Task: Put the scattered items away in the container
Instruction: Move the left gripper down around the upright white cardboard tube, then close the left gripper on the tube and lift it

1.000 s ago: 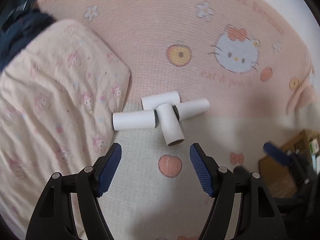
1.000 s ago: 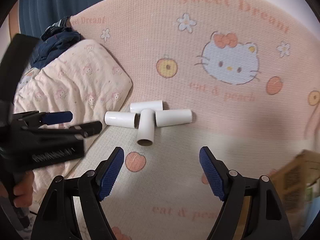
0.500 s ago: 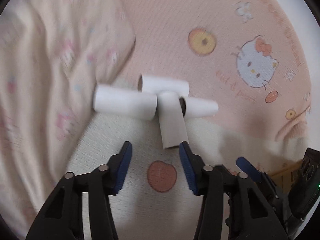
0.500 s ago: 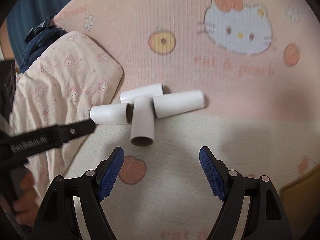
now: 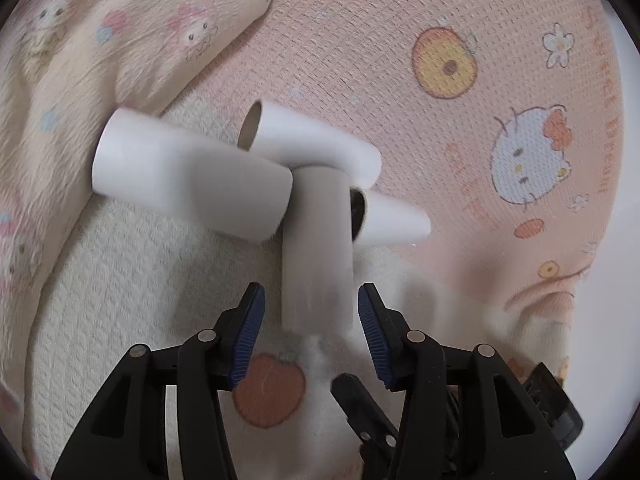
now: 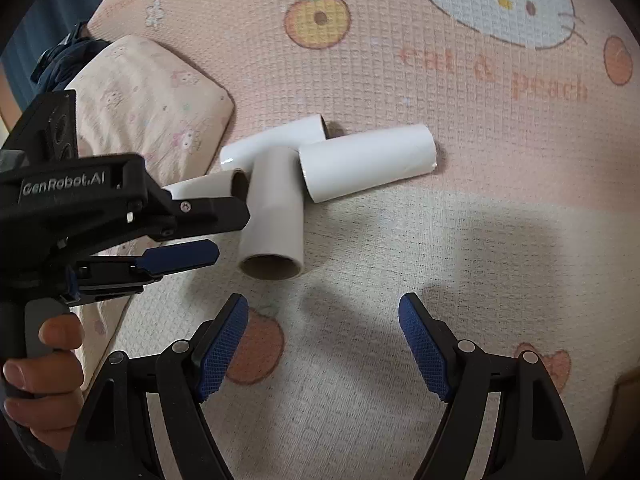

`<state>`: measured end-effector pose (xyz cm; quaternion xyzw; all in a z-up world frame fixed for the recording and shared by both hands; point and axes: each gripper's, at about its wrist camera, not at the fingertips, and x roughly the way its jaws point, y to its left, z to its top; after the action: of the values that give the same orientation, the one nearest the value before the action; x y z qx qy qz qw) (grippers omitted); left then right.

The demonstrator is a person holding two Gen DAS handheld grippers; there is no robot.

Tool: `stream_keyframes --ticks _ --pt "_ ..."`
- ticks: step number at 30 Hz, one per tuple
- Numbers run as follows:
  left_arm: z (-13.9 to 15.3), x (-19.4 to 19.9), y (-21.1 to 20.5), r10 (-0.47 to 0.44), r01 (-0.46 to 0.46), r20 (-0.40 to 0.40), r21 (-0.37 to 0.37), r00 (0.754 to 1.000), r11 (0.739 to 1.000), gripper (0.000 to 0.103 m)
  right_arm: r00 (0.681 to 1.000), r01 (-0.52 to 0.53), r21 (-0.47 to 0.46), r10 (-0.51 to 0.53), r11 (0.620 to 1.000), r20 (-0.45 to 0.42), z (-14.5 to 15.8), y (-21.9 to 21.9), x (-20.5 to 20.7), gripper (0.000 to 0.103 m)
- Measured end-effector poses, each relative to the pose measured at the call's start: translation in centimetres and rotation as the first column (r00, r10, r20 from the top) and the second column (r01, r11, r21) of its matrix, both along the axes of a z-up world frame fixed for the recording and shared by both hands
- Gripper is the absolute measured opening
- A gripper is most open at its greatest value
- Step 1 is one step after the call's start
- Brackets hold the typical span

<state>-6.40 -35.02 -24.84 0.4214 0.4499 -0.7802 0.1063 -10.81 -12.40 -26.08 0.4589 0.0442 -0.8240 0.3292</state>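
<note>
Several white cardboard tubes lie in a cluster on the printed blanket. The nearest tube (image 5: 318, 248) points toward my left gripper (image 5: 310, 312), whose jaws are open and stand either side of its near end, a small gap each side. This tube shows in the right wrist view (image 6: 274, 216) with its open end facing me. A long tube (image 6: 368, 168) lies to its right, another (image 6: 276, 142) behind, and one (image 6: 204, 186) to the left, partly hidden by the left gripper body (image 6: 120, 216). My right gripper (image 6: 322, 344) is open and empty, short of the tubes.
A pink patterned pillow (image 6: 148, 104) lies left of the tubes and touches the leftmost one (image 5: 188, 178). The blanket (image 6: 480, 80) has cat and peach prints. A brown container edge (image 6: 628, 396) shows at lower right. Dark cloth (image 6: 60, 60) lies beyond the pillow.
My left gripper has moved forward to the nearest tube and narrowed its jaws around the tube's end. My right gripper has moved closer to the cluster and stays open.
</note>
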Motion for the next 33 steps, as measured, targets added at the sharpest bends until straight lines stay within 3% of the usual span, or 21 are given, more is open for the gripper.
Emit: stream_keyframes --ticks 11,18,20,26,33 --pt "-1.1 -2.3 1.2 -0.038 0.036 0.047 0.061 0.998 0.998 0.047 0.996 -0.015 -0.120 0.026 0.993 0.091 -0.4 -0.5 -1.9 0.076" --pt "-1.1 -1.0 2.2 -0.083 0.082 0.019 0.081 0.996 0.993 0.047 0.994 -0.068 -0.103 0.076 0.992 0.079 -0.9 -0.4 -0.8 0.075" --pt "-1.1 -0.8 2.6 -0.089 0.088 0.008 0.096 0.996 0.991 0.047 0.992 -0.075 -0.102 0.084 0.992 0.089 -1.1 -0.7 -0.9 0.071" --pt "-0.8 0.5 3.5 -0.090 0.091 -0.017 0.091 0.996 0.992 0.047 0.986 -0.085 -0.123 0.101 0.989 0.132 -1.4 -0.6 -0.7 0.043" --pt "0.0 2.4 5.5 -0.120 0.120 -0.010 0.036 0.993 0.992 0.047 0.978 -0.075 -0.123 0.097 0.990 0.184 -1.4 0.1 0.6 0.042"
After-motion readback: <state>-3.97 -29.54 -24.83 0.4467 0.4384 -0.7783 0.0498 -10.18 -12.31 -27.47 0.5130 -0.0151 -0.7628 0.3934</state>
